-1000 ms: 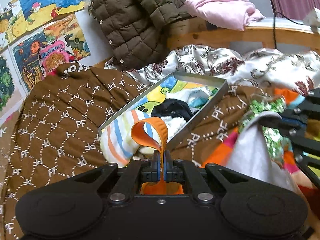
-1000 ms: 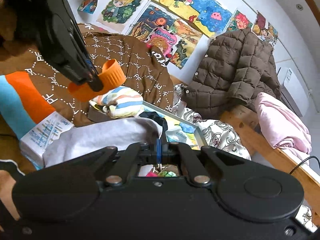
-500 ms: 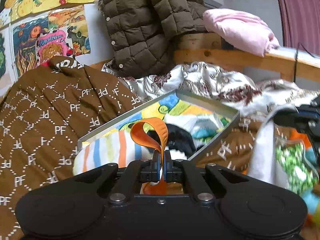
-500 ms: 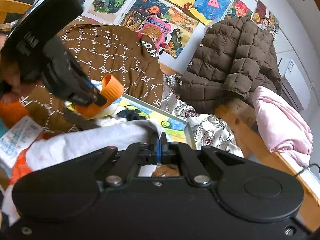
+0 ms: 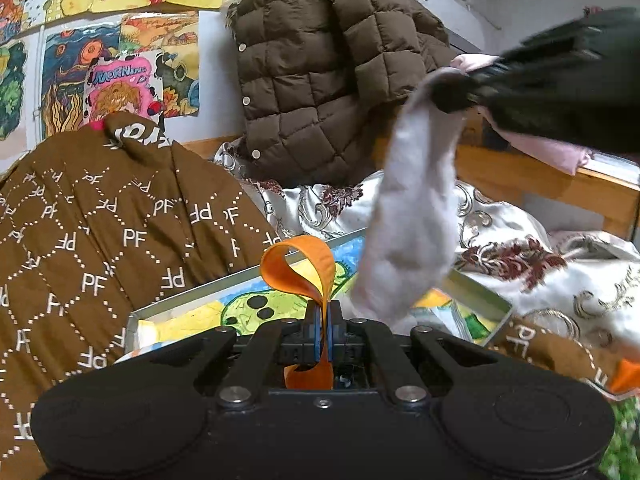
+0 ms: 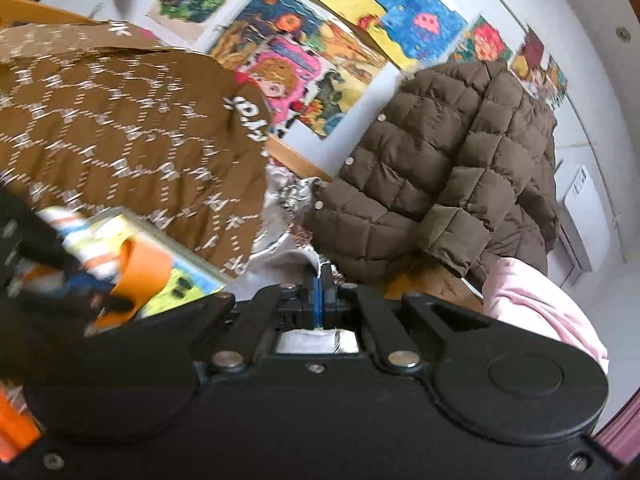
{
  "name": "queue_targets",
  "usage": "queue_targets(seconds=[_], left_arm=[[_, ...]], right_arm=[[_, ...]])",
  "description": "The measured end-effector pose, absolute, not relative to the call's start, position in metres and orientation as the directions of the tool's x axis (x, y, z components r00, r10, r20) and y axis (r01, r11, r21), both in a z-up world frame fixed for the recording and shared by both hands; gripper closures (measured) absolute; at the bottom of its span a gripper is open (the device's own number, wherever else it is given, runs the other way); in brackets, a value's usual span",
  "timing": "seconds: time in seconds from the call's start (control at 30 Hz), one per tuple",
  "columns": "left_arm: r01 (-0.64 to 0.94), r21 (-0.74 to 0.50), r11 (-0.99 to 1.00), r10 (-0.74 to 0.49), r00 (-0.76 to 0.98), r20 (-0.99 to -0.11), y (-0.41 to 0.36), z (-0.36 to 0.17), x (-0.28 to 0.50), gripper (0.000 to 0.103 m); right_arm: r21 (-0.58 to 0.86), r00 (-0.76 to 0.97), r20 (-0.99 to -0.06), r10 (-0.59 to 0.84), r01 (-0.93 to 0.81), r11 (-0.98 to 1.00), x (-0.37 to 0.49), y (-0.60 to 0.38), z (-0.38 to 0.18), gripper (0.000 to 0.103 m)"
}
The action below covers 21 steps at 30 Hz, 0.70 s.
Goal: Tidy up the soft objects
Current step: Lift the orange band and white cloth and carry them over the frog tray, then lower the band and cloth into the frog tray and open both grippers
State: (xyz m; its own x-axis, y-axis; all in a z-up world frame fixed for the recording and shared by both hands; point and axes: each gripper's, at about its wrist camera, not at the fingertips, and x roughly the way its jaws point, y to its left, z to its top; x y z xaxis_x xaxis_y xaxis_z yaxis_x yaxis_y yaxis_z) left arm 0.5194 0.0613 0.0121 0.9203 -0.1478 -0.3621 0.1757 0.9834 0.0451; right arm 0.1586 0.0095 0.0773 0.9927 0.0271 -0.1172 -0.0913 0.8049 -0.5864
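Left wrist view shows the change plainly: a second ago the grey-white cloth (image 5: 416, 216) lay slumped over the clutter at the right side of the bed, and now it hangs free in the air, pinched at its top by the right gripper (image 5: 452, 96), its lower end dangling over the far-right part of the tray (image 5: 480, 300). The left gripper (image 5: 323, 320) has swung in over the tray too; its fingers (image 5: 314, 322) are closed on the orange fabric band (image 5: 298, 268), whose loop stands up just ahead of them. In the right wrist view the right gripper's fingers (image 6: 325, 280) are likewise closed, with grey-white cloth caught between them.

Both soft pieces look lifted clear and carried toward the tray, so the placing step seems close; neither is down yet.

Room is tight. The tray's metal rim runs just under the hanging cloth, and the brown PF-patterned quilt (image 5: 100, 232) crowds its near-left edge, while the silver patterned bedspread (image 5: 540, 264) bunches against its far-right edge. The brown puffer jacket (image 5: 332, 72) hangs beyond, near the wooden bed rail (image 5: 520, 172). The tray's bright printed bottom shows bare just ahead of the left gripper, probably the freest spot. The two grippers are near one another, so the dangling cloth could brush the band.
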Motion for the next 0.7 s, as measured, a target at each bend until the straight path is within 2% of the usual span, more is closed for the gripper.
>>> queue_targets(seconds=[0.17,0.33,0.57,0.7], left_arm=[[0.175,0.023,0.984,-0.153,0.912,-0.380,0.050,0.006,0.538,0.101],[0.203,0.012,0.979,-0.180,0.895,-0.407,0.041,-0.002,0.549,0.101],[0.208,-0.005,0.978,-0.190,0.881,-0.434,0.029,-0.013,0.559,0.099],[0.228,0.049,0.973,-0.183,0.876,-0.446,0.021,-0.018,0.557,0.098]], right_arm=[[-0.501,0.981,-0.190,-0.029,-0.072,0.863,0.213,0.004,0.086,0.103],[-0.452,0.946,-0.317,-0.070,-0.086,0.888,0.246,-0.014,0.065,0.103],[-0.313,0.876,-0.482,-0.022,-0.149,0.938,0.260,-0.047,0.030,0.103],[-0.301,0.845,-0.535,-0.001,-0.190,0.934,0.254,-0.055,0.007,0.103]])
